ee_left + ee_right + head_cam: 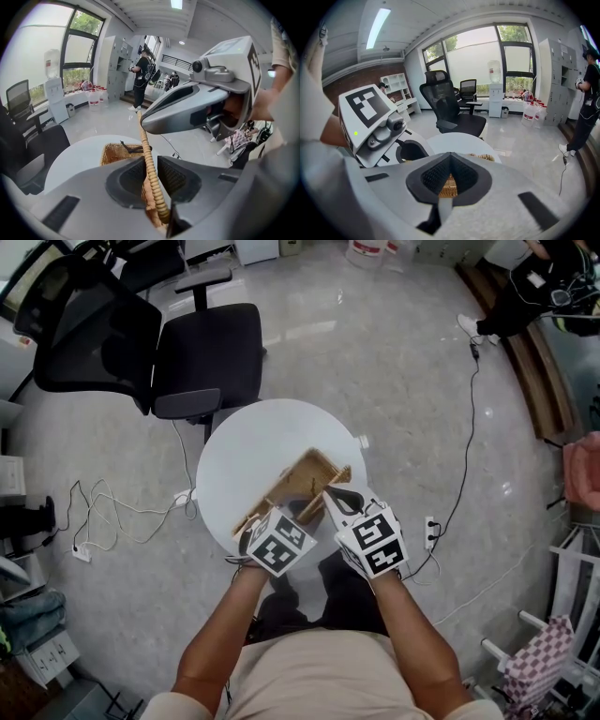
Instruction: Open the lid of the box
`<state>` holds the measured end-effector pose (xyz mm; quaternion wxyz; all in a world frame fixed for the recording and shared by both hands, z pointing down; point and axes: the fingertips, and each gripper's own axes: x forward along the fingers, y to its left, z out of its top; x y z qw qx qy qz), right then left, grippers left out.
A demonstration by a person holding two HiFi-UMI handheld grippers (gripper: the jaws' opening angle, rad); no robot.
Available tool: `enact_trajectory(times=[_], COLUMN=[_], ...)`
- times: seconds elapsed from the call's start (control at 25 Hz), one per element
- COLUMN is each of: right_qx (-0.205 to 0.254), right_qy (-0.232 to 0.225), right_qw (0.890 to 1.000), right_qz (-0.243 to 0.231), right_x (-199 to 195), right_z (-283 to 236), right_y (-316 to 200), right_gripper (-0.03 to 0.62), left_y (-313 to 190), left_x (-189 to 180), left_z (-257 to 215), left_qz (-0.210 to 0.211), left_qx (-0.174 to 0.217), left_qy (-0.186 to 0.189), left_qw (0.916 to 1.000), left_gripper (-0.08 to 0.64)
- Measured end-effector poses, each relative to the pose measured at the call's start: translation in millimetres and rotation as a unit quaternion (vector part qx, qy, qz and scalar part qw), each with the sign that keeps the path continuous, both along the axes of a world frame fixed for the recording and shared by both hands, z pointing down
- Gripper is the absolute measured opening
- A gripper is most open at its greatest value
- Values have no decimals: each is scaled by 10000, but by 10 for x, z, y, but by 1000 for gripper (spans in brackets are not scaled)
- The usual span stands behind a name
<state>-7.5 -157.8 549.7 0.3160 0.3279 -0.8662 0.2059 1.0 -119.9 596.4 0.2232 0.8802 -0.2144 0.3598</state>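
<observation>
Lid (152,178) pinched by left hand-held gripper (150,160); right hand-held gripper (449,161) closed (grip unclear).

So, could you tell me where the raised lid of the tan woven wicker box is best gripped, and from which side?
Take the lid by its thick braided rim, coming from the near side with one jaw on each face. Raised, the lid presents that rim as a narrow ridge that fits between the jaws; the left gripper clamps it this way.
</observation>
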Motion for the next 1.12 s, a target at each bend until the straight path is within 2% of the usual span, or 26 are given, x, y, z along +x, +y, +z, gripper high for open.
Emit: enact_trajectory(times=[0.44,0.64,0.92,1.12], right_qx=[-2,-20,-187,-163], right_qy=[154,236,350,349], right_qw=[9998,9996,9989,9986], right_qz=[81,151,242,356], right_x=[179,300,477,602], right_z=[-58,-48,28,28], right_y=[177,301,478,568], right_gripper=[-8,-8,-8,-8], left_y=[181,299,379,472], left_x=[137,195,178,237], left_z=[-110,-209,-340,-335], left_qz=[195,294,166,269], left_qx=[209,472,619,669], left_qy=[-76,-18,-40,-92], left_qw=[9996,9985,9979,9974], left_gripper=[68,68,67,69])
